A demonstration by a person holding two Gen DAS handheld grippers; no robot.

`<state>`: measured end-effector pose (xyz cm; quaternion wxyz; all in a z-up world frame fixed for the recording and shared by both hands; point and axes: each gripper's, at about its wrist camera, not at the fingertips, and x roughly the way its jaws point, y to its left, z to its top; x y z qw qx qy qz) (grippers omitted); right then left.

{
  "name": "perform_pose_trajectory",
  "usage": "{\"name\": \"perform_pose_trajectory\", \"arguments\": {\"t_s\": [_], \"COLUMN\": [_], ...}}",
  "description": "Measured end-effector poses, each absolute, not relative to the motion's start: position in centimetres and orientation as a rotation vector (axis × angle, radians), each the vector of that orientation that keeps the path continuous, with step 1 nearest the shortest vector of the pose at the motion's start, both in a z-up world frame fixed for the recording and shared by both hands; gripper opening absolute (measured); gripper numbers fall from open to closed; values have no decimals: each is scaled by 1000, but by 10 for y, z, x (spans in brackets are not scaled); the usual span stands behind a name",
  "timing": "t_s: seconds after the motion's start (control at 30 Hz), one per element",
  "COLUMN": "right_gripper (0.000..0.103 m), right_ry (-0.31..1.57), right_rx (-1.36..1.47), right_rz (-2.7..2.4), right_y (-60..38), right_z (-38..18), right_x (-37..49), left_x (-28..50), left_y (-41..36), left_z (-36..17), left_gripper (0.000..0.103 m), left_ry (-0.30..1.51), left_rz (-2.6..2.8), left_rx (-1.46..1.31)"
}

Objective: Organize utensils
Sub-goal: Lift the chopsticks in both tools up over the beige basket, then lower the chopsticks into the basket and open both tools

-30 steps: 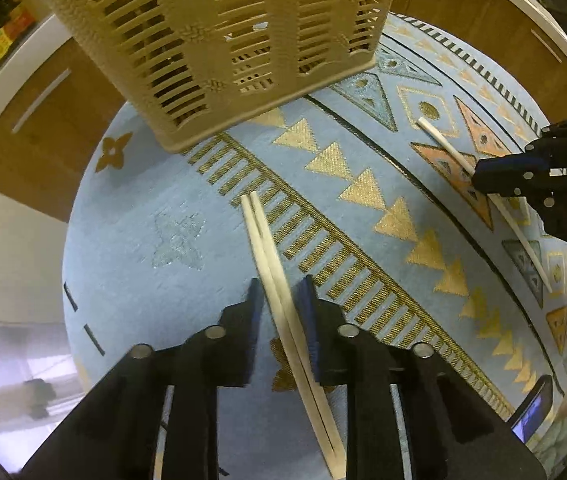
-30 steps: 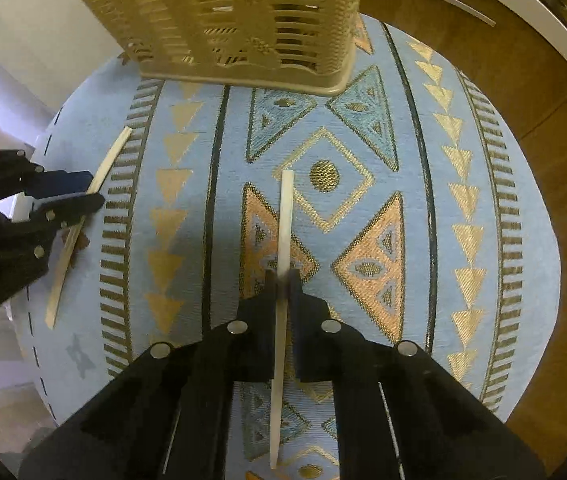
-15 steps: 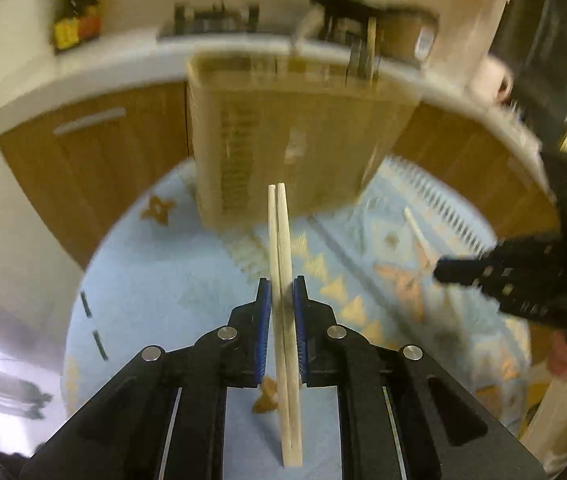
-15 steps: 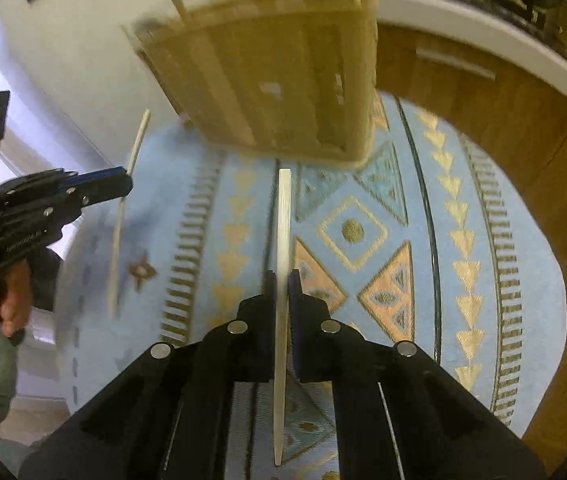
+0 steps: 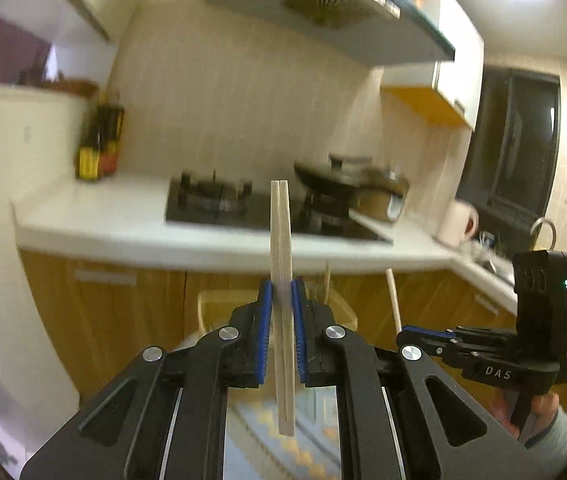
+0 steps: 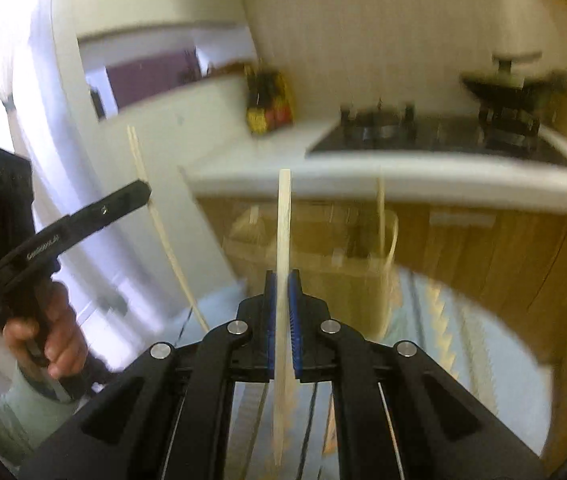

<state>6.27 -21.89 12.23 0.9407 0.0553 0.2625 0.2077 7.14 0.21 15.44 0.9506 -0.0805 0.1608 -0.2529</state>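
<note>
The left tongs, black with ribbed blue pads, are clamped on a pair of pale wooden chopsticks held upright side by side, their squared tips rising above the pads and their lower ends hanging below. The right tongs, of the same black and blue build, are pressed together on a single pale wooden chopstick, likewise upright, tapering to a thin end below.

In the left wrist view the right tongs show at the right, with white letters "DAS" on the black body and a small green light on the upper housing; their single chopstick rises from them. In the right wrist view the left tongs reach in from the left, gripped by a bare hand, carrying white lettering too blurred to read.

Beyond both tongs, low and far, stands a beige slatted plastic basket, blurred, with thin sticks poking above its rim. It sits on a light blue woven cloth with gold triangles. Farther off are a white kitchen surface, a black gas hob bearing a dark lidded pan, yellow-labelled dark bottles and wood-grain cabinet doors.
</note>
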Motion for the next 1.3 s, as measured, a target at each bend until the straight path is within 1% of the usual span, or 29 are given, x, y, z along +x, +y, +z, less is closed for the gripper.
{"name": "perform_pose_trajectory", "arguments": {"t_s": [0.2,0.37,0.53,0.8,1.1,1.17,1.23,1.3], "right_gripper": [4,4,5,5,5,6,7,10], "right_ry": [355,261,225,143,163,190,232,268], "right_rx": [110,128,144,101,84,86,92,122], "right_rz": [299,210,169,94,100,118,128,152], "right_y": [-227,-236,-236,-224,-221,-221,-222,-226], "right_z": [170,185,172,128,107,104,102,99], "right_x": [91,122,145,151,142,139,136,130], "left_x": [81,101,119,143,151,148,142,136], "left_y": [0,0,-4,-12,-13,-11,-10,-7], "left_z": [194,209,196,157,127,125,123,121], "left_gripper": [8,8,8,8,10,13,27,33], "left_ry": [209,143,146,149,201,214,215,218], "left_rz": [-487,-461,-442,-394,-408,-413,-412,-410], "left_rx": [-168,-177,-189,-149,-113,-107,-101,-98]}}
